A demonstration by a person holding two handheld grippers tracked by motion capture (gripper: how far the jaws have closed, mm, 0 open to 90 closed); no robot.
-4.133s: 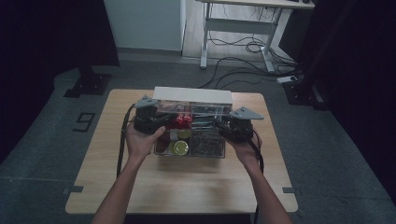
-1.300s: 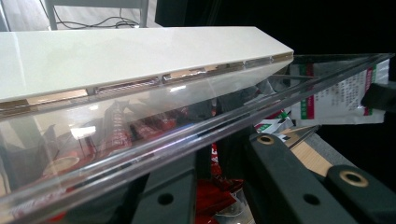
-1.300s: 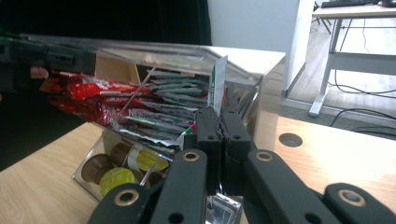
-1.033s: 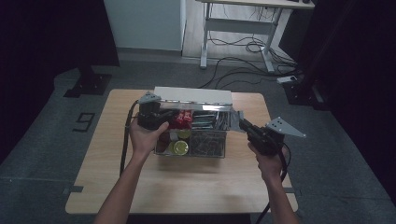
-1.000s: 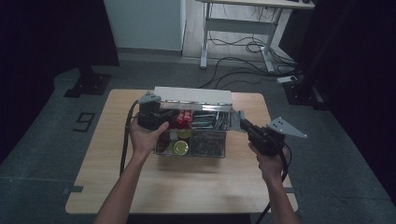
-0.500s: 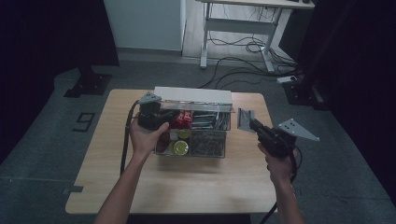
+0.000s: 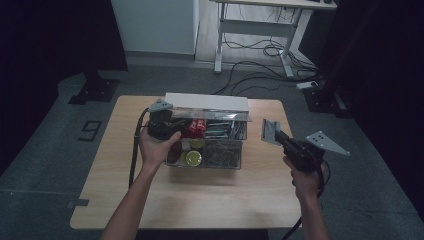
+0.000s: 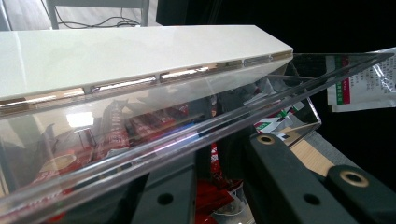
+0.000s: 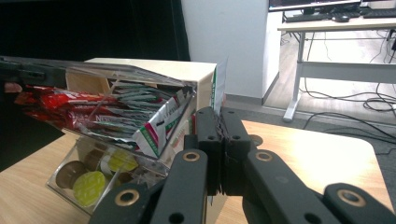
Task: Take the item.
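Sachet pinched between right gripper fingers — beside the organiser box.

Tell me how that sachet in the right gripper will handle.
The sachet is thin, flat foil, so probably light and floppy, bending beyond the right gripper. The jaws pinch one edge, so it may swing or slip if moved fast.

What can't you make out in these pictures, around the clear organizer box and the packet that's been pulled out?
- Print on the packet: too small in the high view; in the right gripper view the shut fingers cover most of it.
- Left gripper's fingertips: cut off by the bottom edge in the left gripper view, behind the clear lid.
- Right lower compartment contents: too small and dark in the high view.
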